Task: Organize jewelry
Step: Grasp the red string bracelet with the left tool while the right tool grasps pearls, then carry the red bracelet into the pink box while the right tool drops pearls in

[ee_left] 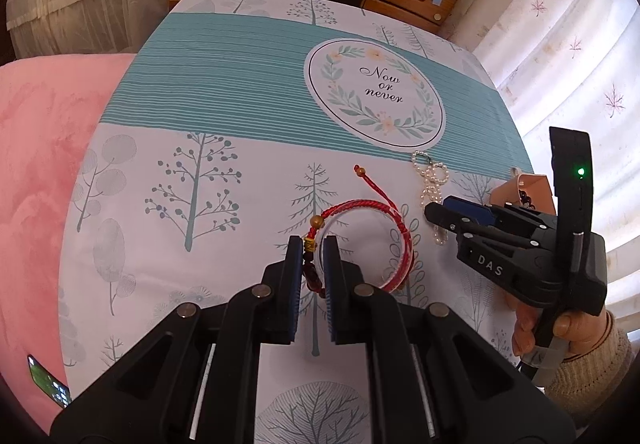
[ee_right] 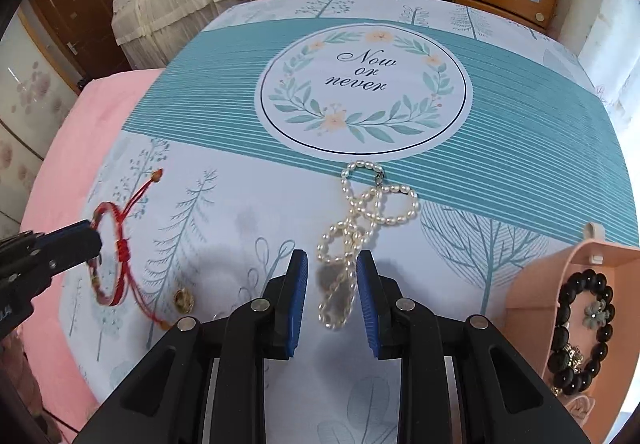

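1. The left hand-held gripper [ee_left: 313, 244] is clenched on the red cord bracelet [ee_left: 372, 240]. It pinches the bracelet by its bead end. The rest of the loop hangs free, so it looks lifted off the counter [ee_left: 224, 228].
2. In the right wrist view the red cord bracelet [ee_right: 114, 256] looks blurry. I think it is swinging in the air.
3. The pink jewelry box [ee_right: 576, 308] sits to the right of the pearl necklace [ee_right: 360, 228]. A black bead bracelet [ee_right: 580, 328] already lies inside the box. So the box is likely where all the jewelry goes.
4. The right hand-held gripper [ee_right: 332, 268] is released, with its two fingers spread wide. It hovers over the near end of the pearl necklace, maybe to pick it up next.
5. A small gold ring [ee_right: 183, 300] lies on the counter, to the left of the pearl necklace.
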`<state>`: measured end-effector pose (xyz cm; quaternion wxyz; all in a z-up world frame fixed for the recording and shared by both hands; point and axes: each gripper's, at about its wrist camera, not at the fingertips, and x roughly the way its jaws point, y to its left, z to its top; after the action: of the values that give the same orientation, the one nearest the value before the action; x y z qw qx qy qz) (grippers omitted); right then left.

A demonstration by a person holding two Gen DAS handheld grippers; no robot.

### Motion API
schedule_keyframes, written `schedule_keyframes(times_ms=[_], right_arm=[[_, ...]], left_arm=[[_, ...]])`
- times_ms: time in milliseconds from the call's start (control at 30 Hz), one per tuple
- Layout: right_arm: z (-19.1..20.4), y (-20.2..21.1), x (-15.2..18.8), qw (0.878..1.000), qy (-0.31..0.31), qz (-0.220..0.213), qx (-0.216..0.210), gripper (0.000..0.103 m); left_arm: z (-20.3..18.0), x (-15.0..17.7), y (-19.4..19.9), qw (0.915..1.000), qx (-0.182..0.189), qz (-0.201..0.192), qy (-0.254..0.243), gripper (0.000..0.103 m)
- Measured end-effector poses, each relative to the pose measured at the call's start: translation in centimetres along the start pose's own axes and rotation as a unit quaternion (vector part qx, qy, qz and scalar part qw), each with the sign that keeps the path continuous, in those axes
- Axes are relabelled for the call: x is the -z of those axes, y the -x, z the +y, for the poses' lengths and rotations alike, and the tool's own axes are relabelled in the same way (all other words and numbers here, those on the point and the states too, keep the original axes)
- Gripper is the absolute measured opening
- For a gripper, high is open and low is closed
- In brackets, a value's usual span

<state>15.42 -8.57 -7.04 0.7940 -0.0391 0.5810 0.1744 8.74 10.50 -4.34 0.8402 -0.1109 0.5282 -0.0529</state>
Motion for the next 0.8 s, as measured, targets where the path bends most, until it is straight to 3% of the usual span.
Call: schedule_keyframes(times_ms=[367,500,600,800], right_arm=[[1.5,-0.8,1.0,0.997,0.063,-0.014,0.038,0.026],[1.8,-0.7,1.3,0.995,0.085,-0.02,0.055,0.014],[1.5,-0.5,1.4,0.995,0.081,-0.023,0.056,0.007],[-0.1,1.3,1.4,0.998,0.035,-0.041,0.024,0.005]], left_arm=[[0.4,0.0,-0.4,0.9999,0.009,0.002,0.007,0.008],[0.3,0.0,-0.3,0.9999,0.013,0.0,0.008,0.008],[0.1,0.1,-0.2,0.9999,0.014,0.0,0.005,0.008],[-0.4,0.3,0.3,0.9999,0.012,-0.004,-0.004,0.008]])
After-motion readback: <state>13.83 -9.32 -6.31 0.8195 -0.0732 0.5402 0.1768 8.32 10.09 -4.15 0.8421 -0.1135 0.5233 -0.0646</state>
